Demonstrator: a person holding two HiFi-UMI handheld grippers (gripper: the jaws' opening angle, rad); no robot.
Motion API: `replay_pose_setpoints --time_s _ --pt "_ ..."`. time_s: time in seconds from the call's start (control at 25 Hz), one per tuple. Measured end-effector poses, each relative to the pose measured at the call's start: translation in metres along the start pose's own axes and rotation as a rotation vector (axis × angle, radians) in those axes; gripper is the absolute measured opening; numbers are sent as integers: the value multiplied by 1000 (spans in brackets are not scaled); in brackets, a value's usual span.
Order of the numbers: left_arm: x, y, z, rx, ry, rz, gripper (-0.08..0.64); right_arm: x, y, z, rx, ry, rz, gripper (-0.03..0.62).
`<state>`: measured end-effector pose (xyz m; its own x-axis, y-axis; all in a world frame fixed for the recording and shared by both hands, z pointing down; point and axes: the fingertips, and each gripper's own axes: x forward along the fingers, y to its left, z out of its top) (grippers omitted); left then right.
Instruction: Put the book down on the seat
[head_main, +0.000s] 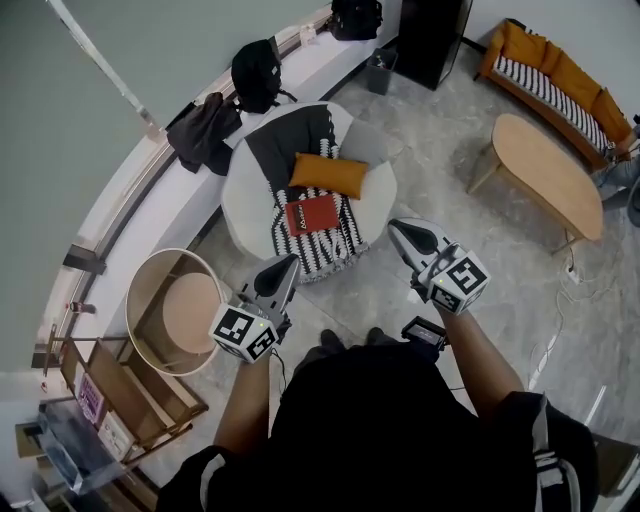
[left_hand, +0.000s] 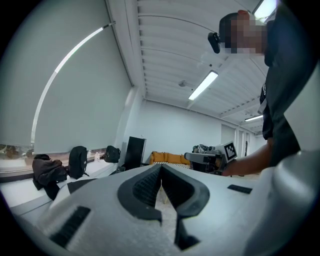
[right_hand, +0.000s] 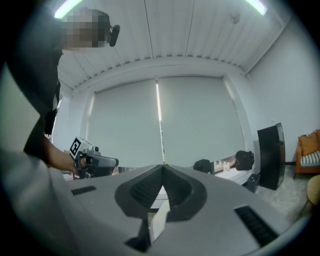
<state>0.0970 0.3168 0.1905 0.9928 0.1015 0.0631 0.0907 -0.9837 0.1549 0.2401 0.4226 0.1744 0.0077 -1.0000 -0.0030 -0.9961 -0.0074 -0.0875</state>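
The person's dark-sleeved shoulders fill the bottom of the head view, both forearms reaching forward. The left tool (head_main: 284, 264) is clenched, its ribbed black pads meeting in a narrow seam with nothing between them, as its own view (left_hand: 161, 168) shows. The right tool (head_main: 399, 229) is likewise clenched and empty, its pads pressed together at the tip (right_hand: 162, 168). Both have smooth pale-grey shells and carry a cube with square markers at the rear.

Beyond the tips stands a round, pale upholstered seat (head_main: 243, 195). The book (head_main: 311, 214), a flat red rectangle, lies on the middle of the seat, on a black-and-white patterned throw (head_main: 322, 252) that hangs over the front edge. Neither tool touches it. Its cover print is too small to read. Just behind it, toward the back edge, rests a plump orange cushion (head_main: 329, 174).

The floor (head_main: 450, 130) is grey marbled tile. A black backpack (head_main: 257, 72) sits on the curved window ledge behind the seat.
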Motion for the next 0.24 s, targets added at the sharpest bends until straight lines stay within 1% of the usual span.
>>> replay_pose_setpoints --time_s 0.24 --pt "-1 3 -4 -11 -2 -17 25 5 0 -4 2 9 -12 28"
